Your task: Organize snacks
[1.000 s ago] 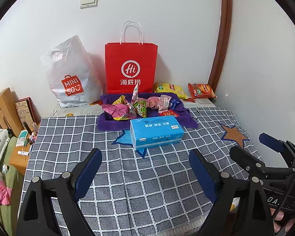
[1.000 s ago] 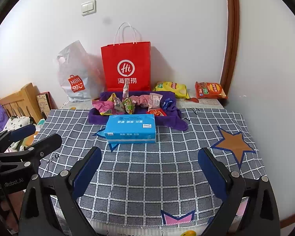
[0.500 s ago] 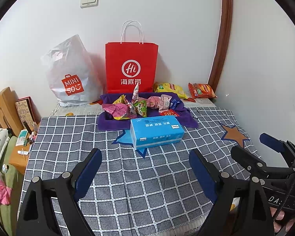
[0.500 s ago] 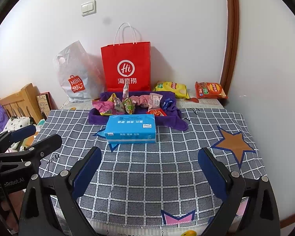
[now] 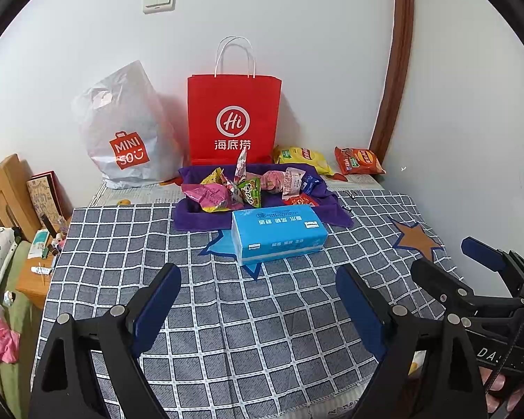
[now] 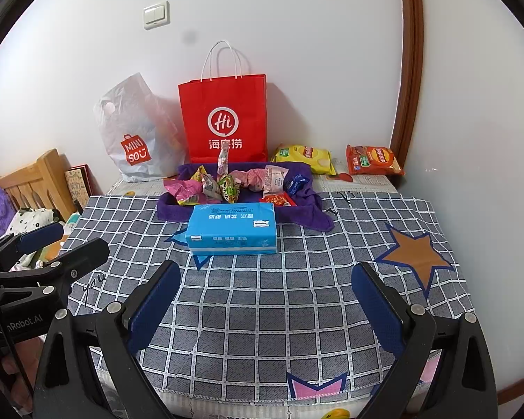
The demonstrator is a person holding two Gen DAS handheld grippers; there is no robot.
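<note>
Several small snack packets [image 5: 227, 192] [image 6: 227, 186] lie heaped on a purple cloth [image 5: 192, 220] [image 6: 307, 209] at the back of the table. A yellow chip bag [image 5: 302, 157] [image 6: 304, 155] and a red chip bag [image 5: 358, 160] [image 6: 373, 160] lie behind it to the right, by the wall. My left gripper [image 5: 258, 307] is open and empty over the near table edge. My right gripper [image 6: 265, 303] is open and empty, level with it on the right; it also shows in the left wrist view [image 5: 447, 265].
A blue tissue pack [image 5: 277, 232] [image 6: 232, 232] lies in front of the cloth. A red paper bag [image 5: 232, 118] [image 6: 223, 118] and a white MINISO bag [image 5: 122, 129] [image 6: 136, 132] stand against the wall. A checked tablecloth [image 5: 227, 331] covers the table. A wooden bedside stand [image 5: 35, 279] is at left.
</note>
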